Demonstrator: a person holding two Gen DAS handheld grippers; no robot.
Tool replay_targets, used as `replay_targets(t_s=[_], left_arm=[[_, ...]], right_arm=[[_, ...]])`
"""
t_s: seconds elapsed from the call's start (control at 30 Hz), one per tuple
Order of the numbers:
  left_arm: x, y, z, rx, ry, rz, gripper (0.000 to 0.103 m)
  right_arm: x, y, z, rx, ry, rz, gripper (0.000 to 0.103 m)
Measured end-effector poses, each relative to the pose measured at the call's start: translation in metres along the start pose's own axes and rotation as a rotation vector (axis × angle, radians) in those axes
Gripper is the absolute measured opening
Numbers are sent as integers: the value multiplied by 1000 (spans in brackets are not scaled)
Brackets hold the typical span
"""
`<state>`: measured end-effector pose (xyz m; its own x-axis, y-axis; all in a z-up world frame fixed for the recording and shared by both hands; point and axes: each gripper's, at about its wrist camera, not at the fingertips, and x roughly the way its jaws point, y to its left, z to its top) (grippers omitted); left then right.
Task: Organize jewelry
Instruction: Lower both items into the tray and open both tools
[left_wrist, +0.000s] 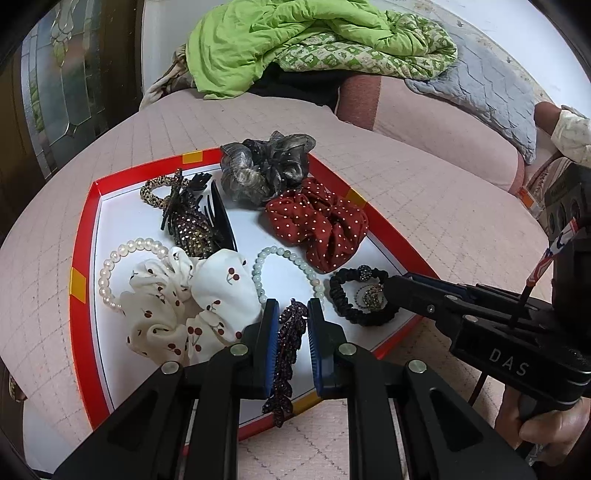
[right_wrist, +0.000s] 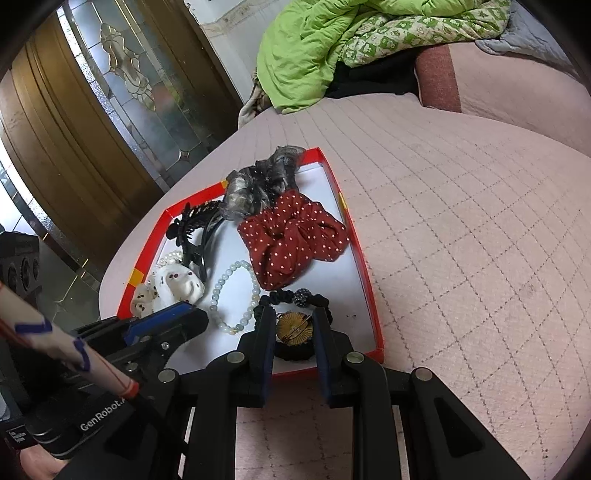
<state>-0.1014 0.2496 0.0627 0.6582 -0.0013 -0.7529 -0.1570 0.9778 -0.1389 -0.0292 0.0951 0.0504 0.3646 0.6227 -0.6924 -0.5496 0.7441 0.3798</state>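
Tray: one shallow white cardboard tray with a red rim and yellow tabs (left_wrist: 83, 258), lying flat on the bed.

Contents, counted:
- Scrunchies, three: one sheer grey organza (left_wrist: 266, 166) at the far edge; one dark red with white dots (left_wrist: 317, 225) just beside it; one white with cherry print (left_wrist: 177, 306) at the near left.
- Bead bracelets, two: white pearl (left_wrist: 110, 273), partly under the cherry scrunchie; pale green bead (left_wrist: 284, 266) at centre.
- Hair claws, two at least: black plastic (left_wrist: 218, 210) and rhinestone-studded (left_wrist: 192, 229), overlapping.
- One leopard-print hair tie (left_wrist: 155, 188), far left.
- One black ruched hair tie with a glitter ball (left_wrist: 354, 291), near right corner.
- One round gold brooch (right_wrist: 294, 328), within the black tie's loop.
- One long dark beaded leaf-shaped clip (left_wrist: 286, 354).

Surface and room: pink quilted bedcover (right_wrist: 461, 240); crumpled green quilt (left_wrist: 277, 44) at the far end; brass-framed leaded-glass door (right_wrist: 122, 92) beyond.

Clip: long axis runs along the fingers, near end overhanging the tray's front rim, far end pointing into the tray.

Left gripper (left_wrist: 290, 310): jaws nearly closed, the clip between them.
Right gripper (right_wrist: 290, 317): jaws narrow, flanking the brooch; grip cannot be told.
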Motion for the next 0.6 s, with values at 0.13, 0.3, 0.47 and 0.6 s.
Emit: replay_targets(t_s=[0.13, 0.3, 0.47, 0.6], left_arm=[[0, 0, 0, -3, 1, 2, 15], [1, 1, 0, -2, 5, 7, 15], [2, 1, 0, -5, 11, 9, 15], [1, 2, 0, -10, 6, 11, 31]], right_arm=[[0, -1, 0, -2, -1, -3, 22], [-1, -1, -1, -2, -2, -6, 22], [-1, -1, -1, -2, 0, -6, 22], [-2, -1, -1, -2, 2, -6, 22]])
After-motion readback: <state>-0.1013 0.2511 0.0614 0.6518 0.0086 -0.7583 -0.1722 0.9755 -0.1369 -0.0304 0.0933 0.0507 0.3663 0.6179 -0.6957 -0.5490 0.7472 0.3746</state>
